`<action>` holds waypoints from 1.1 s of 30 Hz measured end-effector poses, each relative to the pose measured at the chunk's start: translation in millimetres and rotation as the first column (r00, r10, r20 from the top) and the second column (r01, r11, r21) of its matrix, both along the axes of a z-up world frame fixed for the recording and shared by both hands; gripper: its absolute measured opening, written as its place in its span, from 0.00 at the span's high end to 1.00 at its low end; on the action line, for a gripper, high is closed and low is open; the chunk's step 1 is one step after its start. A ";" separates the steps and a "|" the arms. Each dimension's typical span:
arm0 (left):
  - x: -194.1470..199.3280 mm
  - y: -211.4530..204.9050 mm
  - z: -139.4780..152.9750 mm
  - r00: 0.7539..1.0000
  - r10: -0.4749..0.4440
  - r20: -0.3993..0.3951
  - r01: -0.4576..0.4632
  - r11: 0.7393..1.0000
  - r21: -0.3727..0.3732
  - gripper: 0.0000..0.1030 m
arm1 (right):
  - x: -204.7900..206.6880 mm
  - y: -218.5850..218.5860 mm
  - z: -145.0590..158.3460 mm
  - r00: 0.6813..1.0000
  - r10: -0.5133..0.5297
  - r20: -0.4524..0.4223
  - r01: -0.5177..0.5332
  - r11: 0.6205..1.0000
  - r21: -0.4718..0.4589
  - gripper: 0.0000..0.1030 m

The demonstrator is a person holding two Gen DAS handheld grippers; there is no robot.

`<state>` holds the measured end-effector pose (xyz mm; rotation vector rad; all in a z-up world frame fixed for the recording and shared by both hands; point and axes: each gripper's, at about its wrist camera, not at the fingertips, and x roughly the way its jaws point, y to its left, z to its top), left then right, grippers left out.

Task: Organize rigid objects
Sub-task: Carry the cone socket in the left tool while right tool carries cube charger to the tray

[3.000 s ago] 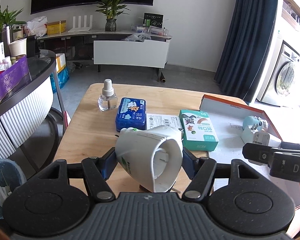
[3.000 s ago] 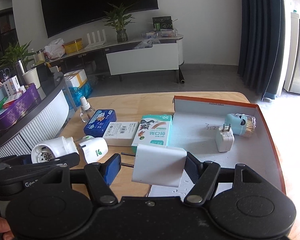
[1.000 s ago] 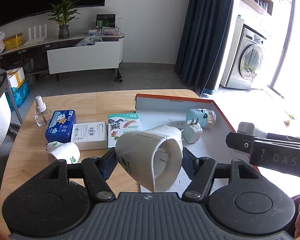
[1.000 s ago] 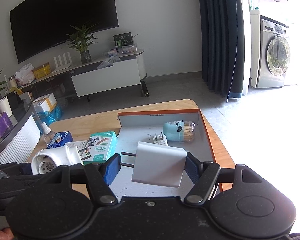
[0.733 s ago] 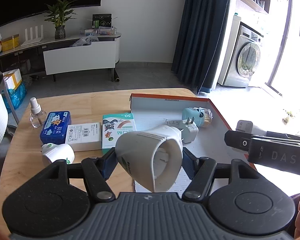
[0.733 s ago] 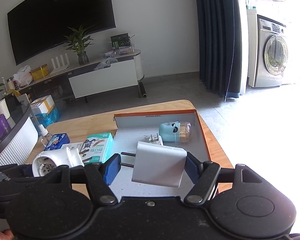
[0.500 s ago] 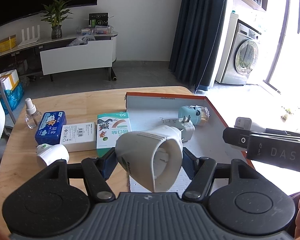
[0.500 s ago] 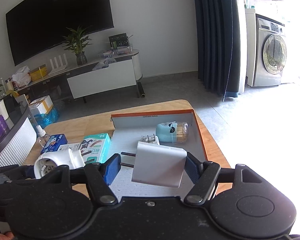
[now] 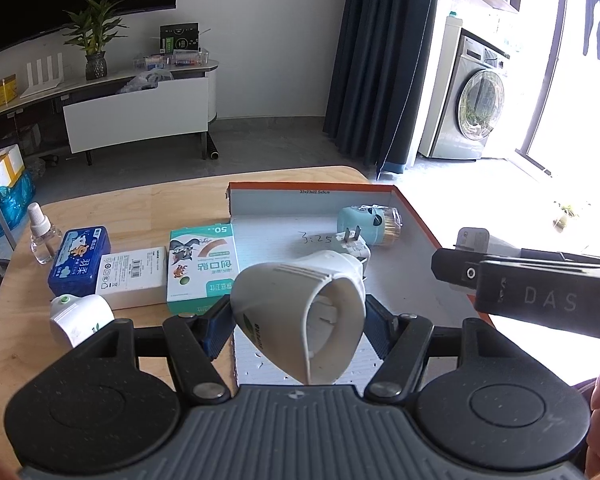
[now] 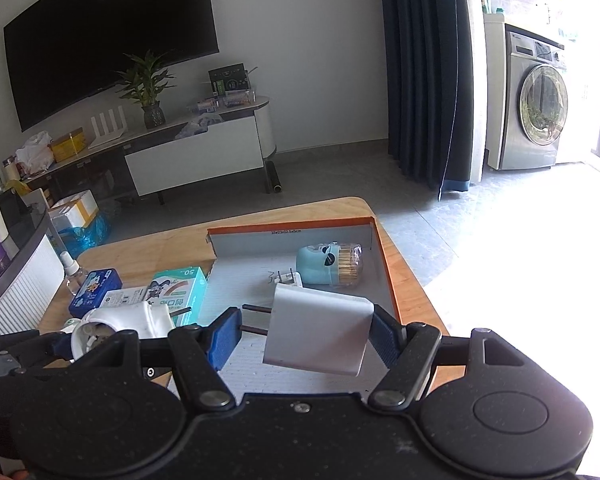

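My left gripper is shut on a white plug-in vaporizer, held above the near edge of the orange-rimmed box lid. My right gripper is shut on a white square charger, prongs pointing left, above the same lid. In the lid lie a small white plug and a teal toothpick jar. The vaporizer also shows in the right wrist view.
On the wooden table left of the lid lie a teal plaster box, a white box, a blue tin, a clear bottle and a second white vaporizer.
Both grippers have swung right, from over the loose items to over the box lid, each still holding its object. The table items slid left in view.
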<state>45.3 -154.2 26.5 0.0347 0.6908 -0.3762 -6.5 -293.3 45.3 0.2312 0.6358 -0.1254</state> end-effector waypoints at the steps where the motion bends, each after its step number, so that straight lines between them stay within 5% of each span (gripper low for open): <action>1: 0.4 -1.0 -0.4 1.000 -0.001 -0.001 0.001 1.000 0.001 0.34 | 0.4 -0.6 -0.3 1.000 0.000 -0.001 0.000 1.000 0.000 0.20; 33: 17.2 -32.3 -12.5 0.998 -0.058 -0.029 0.059 0.998 0.027 0.34 | 27.8 -18.2 -14.1 0.999 0.001 -0.049 -0.002 1.000 -0.020 0.20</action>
